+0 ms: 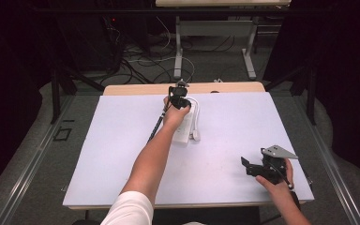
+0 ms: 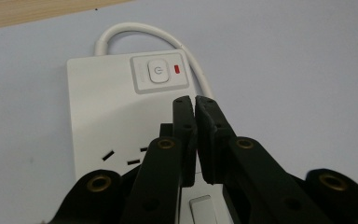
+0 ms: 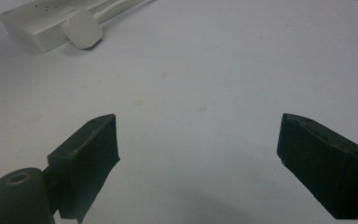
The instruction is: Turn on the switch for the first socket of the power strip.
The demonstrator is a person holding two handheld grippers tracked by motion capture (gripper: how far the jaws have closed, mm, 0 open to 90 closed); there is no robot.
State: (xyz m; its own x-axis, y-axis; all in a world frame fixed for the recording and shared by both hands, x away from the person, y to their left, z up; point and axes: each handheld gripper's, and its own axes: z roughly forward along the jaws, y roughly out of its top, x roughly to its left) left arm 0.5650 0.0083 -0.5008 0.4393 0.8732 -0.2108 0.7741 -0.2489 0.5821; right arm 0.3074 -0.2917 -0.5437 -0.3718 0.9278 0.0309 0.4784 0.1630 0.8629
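Note:
A white power strip (image 1: 185, 127) lies on the white table cover, toward the far middle. In the left gripper view the power strip (image 2: 102, 102) shows a round power button (image 2: 157, 72), a red indicator (image 2: 177, 69) and a looped white cord (image 2: 135, 29). My left gripper (image 1: 178, 99) hangs just above the strip's far end; the left gripper (image 2: 195, 100) has its jaws pressed together with nothing between them, tips a little short of the button. My right gripper (image 1: 246, 166) rests near the front right. The right gripper (image 3: 198, 144) stands wide open over bare cover.
The cord's white plug (image 1: 195, 135) lies beside the strip, and the plug (image 3: 83, 30) shows far off in the right gripper view. A wooden table edge (image 1: 140, 89) runs behind the cover (image 1: 234, 122). Beyond stand a desk frame (image 1: 178, 51) and floor cables (image 1: 140, 65).

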